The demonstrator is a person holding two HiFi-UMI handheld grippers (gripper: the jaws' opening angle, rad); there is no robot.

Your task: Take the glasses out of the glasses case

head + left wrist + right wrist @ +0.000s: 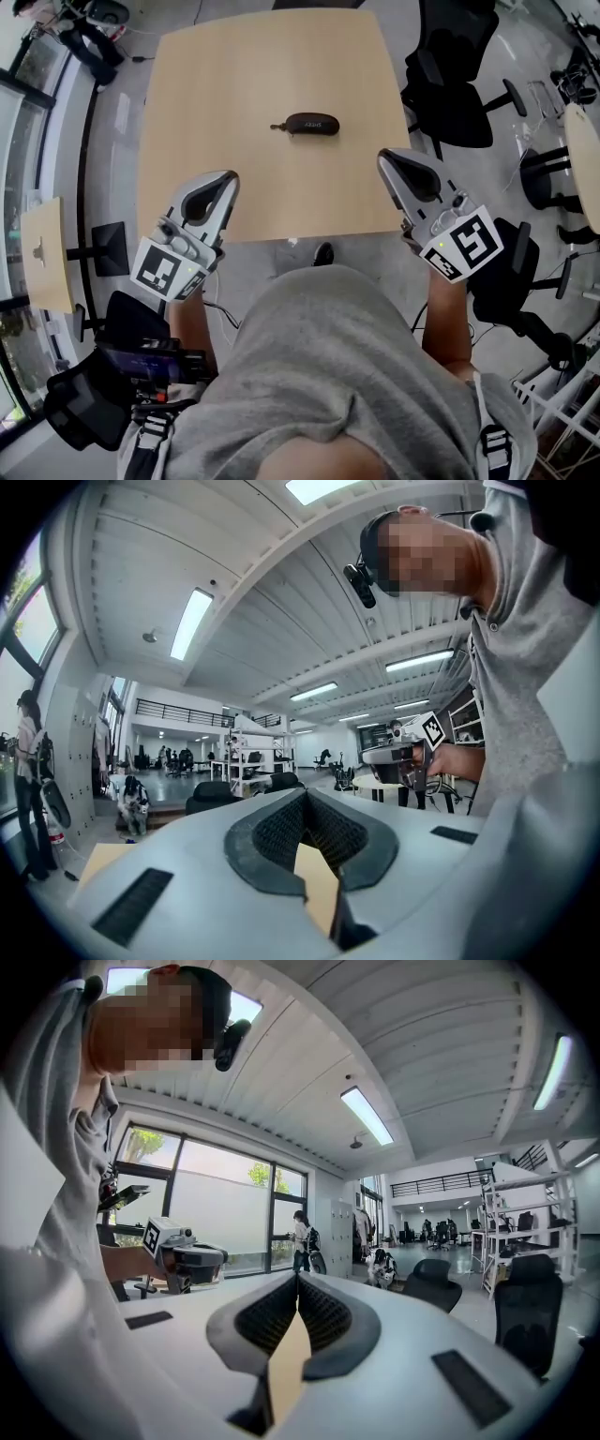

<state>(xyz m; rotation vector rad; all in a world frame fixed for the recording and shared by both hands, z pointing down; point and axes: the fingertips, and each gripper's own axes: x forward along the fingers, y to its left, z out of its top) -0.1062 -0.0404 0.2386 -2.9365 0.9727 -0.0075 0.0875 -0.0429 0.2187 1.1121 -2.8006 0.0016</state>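
Head view: one dark glasses case (311,124), lid shut, lies near the middle of the one light wooden desk (216,84). It is well ahead of both tools and touched by neither.

Two tools counted: left hand-held gripper (228,178) and right hand-held gripper (384,157), tips at the desk's near edge.

Neither gripper view shows the case. Each looks level across the room and catches ceiling lights (192,622) and the opposite tool. In those views both pairs of jaws are closed, pad against pad, with nothing between them.

Black office chairs (450,84) stand right of the desk.
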